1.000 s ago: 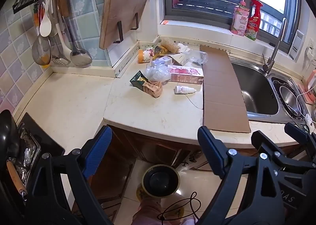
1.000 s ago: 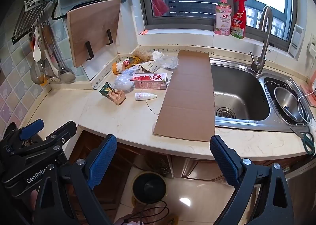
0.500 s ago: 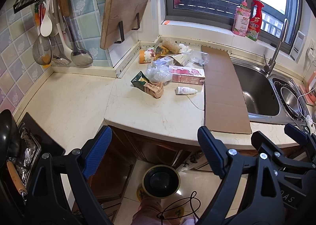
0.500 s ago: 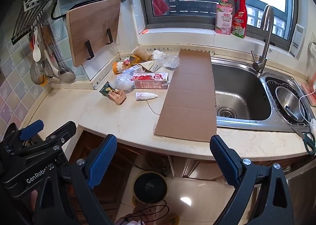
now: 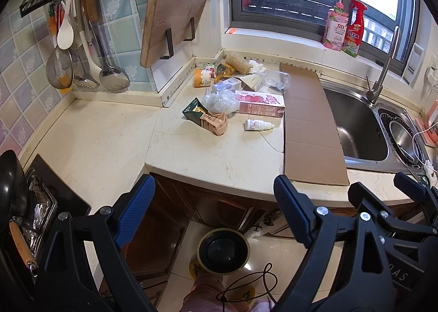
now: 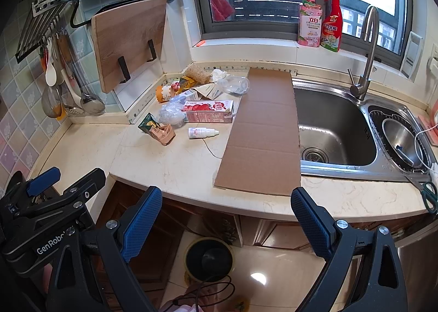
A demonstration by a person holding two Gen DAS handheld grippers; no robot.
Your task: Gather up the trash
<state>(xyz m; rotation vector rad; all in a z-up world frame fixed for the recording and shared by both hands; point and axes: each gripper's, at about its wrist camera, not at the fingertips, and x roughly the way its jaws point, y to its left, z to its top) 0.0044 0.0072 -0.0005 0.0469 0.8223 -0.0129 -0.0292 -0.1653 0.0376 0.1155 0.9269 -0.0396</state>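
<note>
Both the left gripper (image 5: 213,213) and the right gripper (image 6: 225,225) hang wide open and empty over the counter's front edge, above the trash bin (image 6: 208,258) on the floor. Farther in, a small white bottle (image 6: 202,132) lies mid-counter: probably light, rigid and slippery, best pinched across its body. Beyond it, toward the back corner, crumpled wrappers (image 5: 212,120), a pink carton (image 6: 209,111) and clear plastic (image 6: 171,116) look soft and crushable.

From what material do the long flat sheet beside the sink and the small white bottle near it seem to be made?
The flat sheet looks like corrugated cardboard: matte brown, with straight fold creases across it. The small white bottle seems to be plastic: smooth, slightly glossy white body with a printed label and a narrow nozzle tip, though glass cannot be fully excluded. It lies on its side on the counter.
</note>
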